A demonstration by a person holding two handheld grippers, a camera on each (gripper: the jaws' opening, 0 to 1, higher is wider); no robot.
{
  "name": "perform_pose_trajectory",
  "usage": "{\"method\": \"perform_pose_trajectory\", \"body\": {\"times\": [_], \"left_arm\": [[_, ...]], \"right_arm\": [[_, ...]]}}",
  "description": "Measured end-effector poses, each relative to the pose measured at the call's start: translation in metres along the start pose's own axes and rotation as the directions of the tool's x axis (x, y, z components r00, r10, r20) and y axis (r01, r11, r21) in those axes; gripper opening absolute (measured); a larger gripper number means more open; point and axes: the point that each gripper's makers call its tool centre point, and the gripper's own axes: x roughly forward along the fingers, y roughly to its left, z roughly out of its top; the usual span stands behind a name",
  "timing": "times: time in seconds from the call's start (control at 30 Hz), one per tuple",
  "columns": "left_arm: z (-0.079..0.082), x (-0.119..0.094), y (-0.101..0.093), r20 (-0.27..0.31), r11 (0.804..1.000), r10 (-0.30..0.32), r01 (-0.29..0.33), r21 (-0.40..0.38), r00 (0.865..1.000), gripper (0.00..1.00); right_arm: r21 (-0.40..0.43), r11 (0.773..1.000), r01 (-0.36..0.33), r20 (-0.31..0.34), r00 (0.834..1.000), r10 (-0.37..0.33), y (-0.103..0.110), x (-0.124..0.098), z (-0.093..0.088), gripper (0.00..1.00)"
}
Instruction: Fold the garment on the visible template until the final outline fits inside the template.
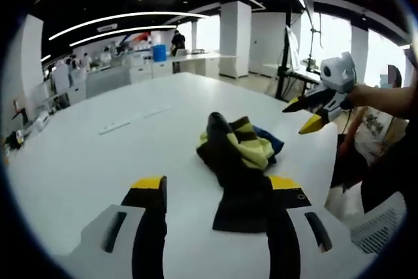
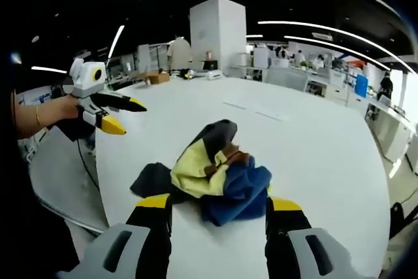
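1. On the far left of the left gripper view, past the white worktop [image 1: 78, 161], stand low counters with people behind them; two pale strips [image 1: 134, 119] lie flat on the worktop, well apart from the garment.
2. Nearer the middle, the left tongs [image 1: 219, 204] rise from the bottom edge with jaws set wide, yellow at the tips. The crumpled garment [image 1: 238, 151], black, yellow and blue, lies bunched on the worktop, and a dark flap of it drapes down between the jaws against the right one; whether it is pinched there I cannot tell.
3. To the right, the right tongs [image 1: 305, 114] hover above the worktop's edge in a person's hand [image 1: 358, 96], jaws a little parted, clear of the cloth.
4. In the right gripper view the left tongs [image 2: 124, 114] sit at the left, held by a hand [image 2: 62, 106] with a thin bracelet, jaws parted, off the worktop's [image 2: 313, 155] near corner.
5. In the middle, the garment [image 2: 219, 178] heaps just ahead of the right tongs [image 2: 219, 217], which stand wide with nothing between them.
6. Behind, a square white pillar [image 2: 219, 34], long ceiling lights, and desks with a blue barrel [image 2: 361, 85] at the right.
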Motion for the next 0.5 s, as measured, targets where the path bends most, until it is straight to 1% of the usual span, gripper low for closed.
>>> {"method": "perform_pose_trajectory", "body": {"times": [0.2, 0.43, 0.5], "left_arm": [[0.003, 0.017, 0.004, -0.012, 1.0, -0.017, 0.018, 0.004, 1.0, 0.51], [0.008, 0.04, 0.012, -0.002, 0.999, -0.046, 0.046, -0.019, 0.999, 0.44], [0.01, 0.047, 0.012, -0.002, 0.998, -0.055, 0.055, -0.013, 0.998, 0.43]], "right_arm": [[0.002, 1.0, -0.005, -0.004, 1.0, 0.005, -0.003, 0.009, 0.002, 0.48], [0.018, 0.999, -0.026, -0.018, 0.999, 0.027, -0.004, 0.023, 0.003, 0.41], [0.023, 0.999, -0.025, -0.02, 0.999, 0.026, -0.005, 0.027, 0.003, 0.4]]}}
